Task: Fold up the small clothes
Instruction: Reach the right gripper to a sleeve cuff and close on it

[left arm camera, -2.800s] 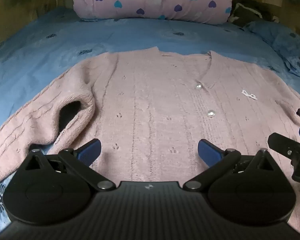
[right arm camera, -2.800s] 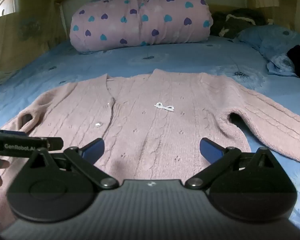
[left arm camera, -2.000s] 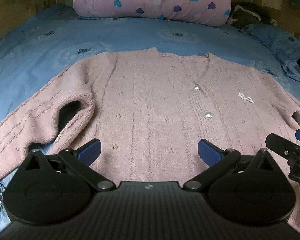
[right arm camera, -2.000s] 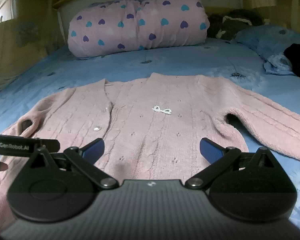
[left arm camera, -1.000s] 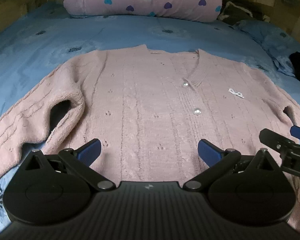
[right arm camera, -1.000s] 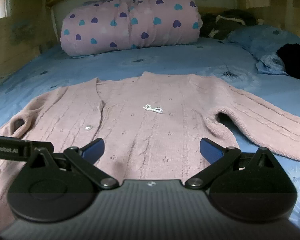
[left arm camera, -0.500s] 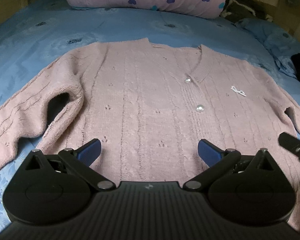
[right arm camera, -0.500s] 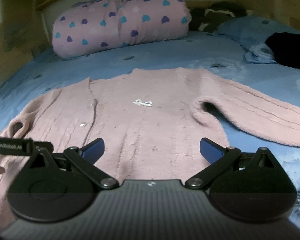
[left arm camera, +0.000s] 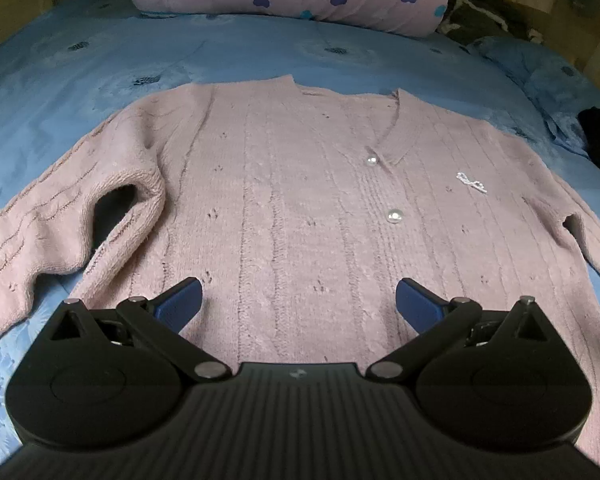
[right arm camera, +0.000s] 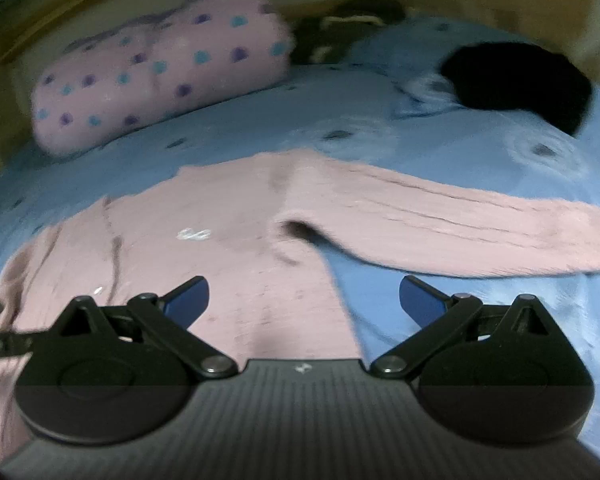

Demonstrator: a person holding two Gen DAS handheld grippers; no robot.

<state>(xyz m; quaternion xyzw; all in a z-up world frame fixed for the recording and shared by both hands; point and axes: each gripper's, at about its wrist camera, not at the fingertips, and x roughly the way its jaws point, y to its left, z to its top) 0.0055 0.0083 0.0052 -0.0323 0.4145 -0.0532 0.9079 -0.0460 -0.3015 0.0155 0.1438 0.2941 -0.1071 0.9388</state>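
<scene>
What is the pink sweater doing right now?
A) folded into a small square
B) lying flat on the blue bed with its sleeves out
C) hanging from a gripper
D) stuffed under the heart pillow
B: the pink sweater lies spread flat on the blue bed, sleeves out to the sides, and both grippers are open and empty.

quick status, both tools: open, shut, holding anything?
Left tool: open, empty, over the pink cardigan.
Right tool: open, empty, view blurred.
</scene>
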